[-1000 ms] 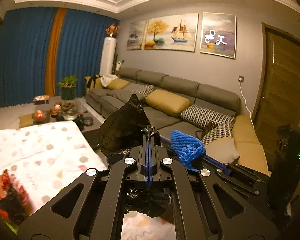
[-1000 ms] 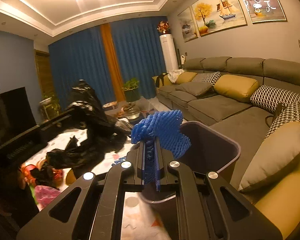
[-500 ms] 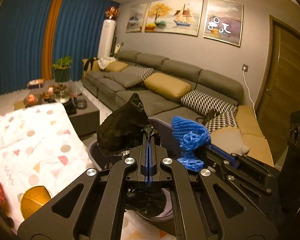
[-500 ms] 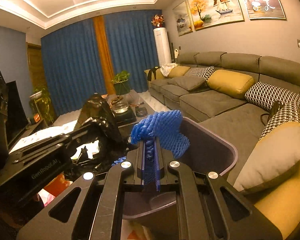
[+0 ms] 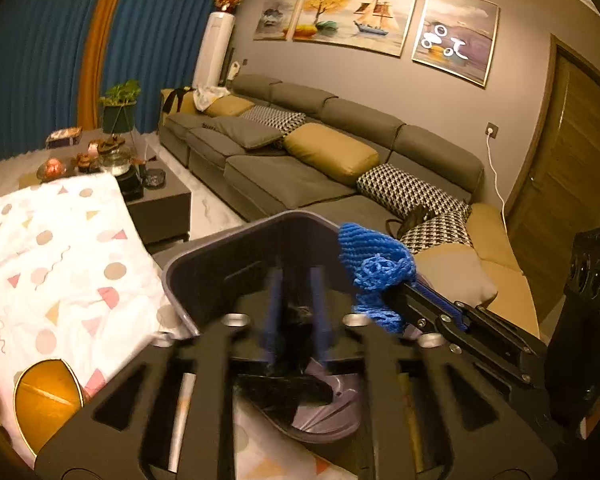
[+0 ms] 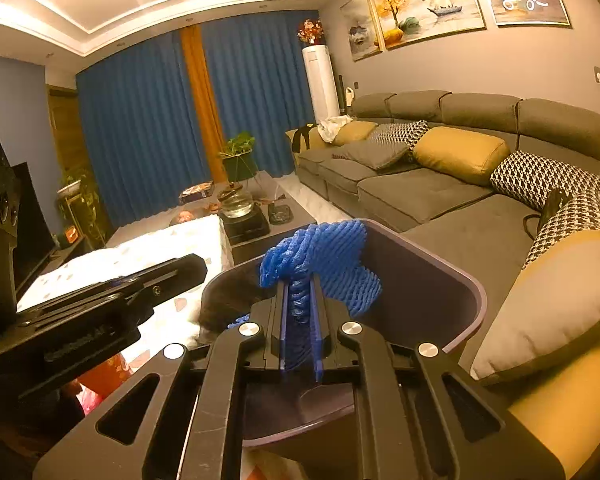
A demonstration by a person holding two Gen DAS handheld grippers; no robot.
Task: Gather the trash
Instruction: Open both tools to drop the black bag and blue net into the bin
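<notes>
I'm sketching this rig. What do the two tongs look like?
Both the left tongs and the right tongs are matte black, with triangular cut-outs, round silver bolts and blue finger pads. Faint grey lettering runs along the left unit's side. No cables or sleeves show.

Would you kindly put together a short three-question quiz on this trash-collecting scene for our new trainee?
1. Multiple choice: what does the right gripper hold? A) a yellow cushion B) a blue foam net C) a glass teapot
2. True or false: the left gripper is clamped on the black bag.
3. Fill in the blank: the grey container right in front of both grippers is a ____.

Key: 1 B. 2 False: its fingers stand apart, and the black bag lies inside the container. 3 bin.
</notes>
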